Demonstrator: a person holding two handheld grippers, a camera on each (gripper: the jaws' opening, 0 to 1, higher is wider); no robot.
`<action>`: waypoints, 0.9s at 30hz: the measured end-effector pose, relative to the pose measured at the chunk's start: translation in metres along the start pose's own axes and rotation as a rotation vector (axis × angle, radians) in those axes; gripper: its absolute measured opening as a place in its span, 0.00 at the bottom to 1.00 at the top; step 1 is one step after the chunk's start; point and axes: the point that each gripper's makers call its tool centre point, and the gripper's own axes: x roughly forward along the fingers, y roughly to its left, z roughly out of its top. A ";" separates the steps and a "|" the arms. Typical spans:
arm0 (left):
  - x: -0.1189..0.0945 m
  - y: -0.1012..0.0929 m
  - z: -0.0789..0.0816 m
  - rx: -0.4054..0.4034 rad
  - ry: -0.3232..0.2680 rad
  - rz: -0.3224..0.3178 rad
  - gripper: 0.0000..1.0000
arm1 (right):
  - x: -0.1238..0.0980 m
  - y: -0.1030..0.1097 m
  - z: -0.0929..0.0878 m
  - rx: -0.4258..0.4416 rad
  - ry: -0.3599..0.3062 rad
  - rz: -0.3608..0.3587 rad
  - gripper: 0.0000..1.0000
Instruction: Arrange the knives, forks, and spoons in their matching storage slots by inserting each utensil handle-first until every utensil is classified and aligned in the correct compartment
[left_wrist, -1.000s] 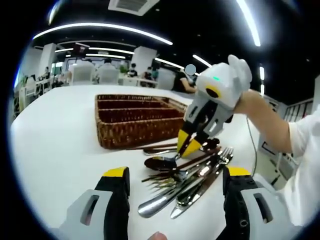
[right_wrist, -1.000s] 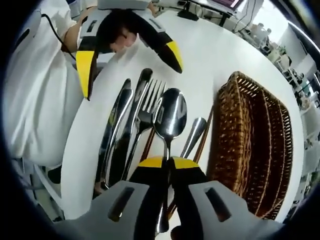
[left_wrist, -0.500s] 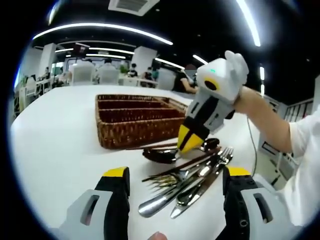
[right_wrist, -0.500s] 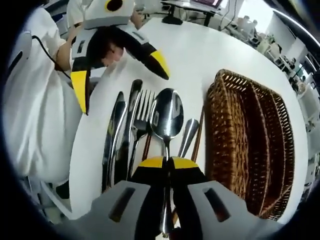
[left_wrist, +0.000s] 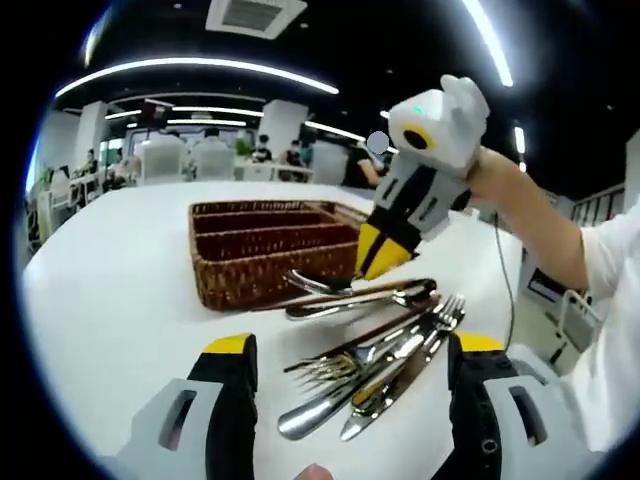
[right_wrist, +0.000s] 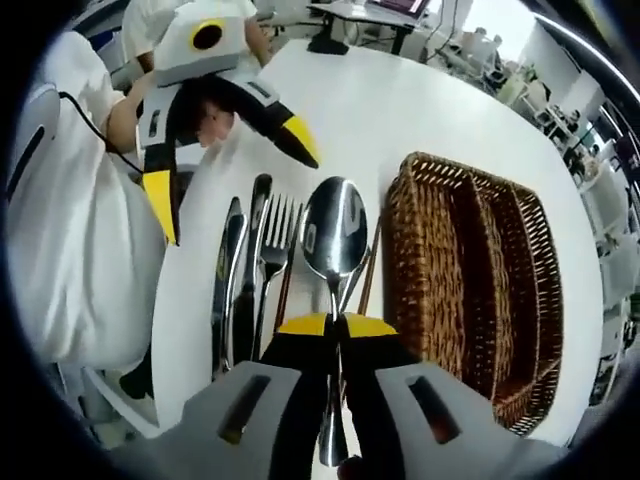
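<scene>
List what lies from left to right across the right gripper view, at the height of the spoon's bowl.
Person's white sleeve → left tongs → knives → fork → spoon held in the right tongs → wicker basket → bare white table.

Left gripper view looks low across the table (left_wrist: 110, 300); right gripper view looks down.

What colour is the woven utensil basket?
Brown wicker; the basket shows best in the right gripper view.
</scene>
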 end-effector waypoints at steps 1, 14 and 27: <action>0.000 0.000 0.001 0.002 -0.003 0.001 0.79 | -0.003 -0.001 0.001 0.005 0.000 -0.004 0.03; -0.001 0.003 0.017 0.083 -0.035 0.034 0.87 | -0.031 -0.026 0.010 0.031 0.008 -0.052 0.03; -0.003 0.009 0.030 0.122 -0.048 0.054 0.92 | -0.041 -0.052 0.013 0.073 0.015 -0.040 0.03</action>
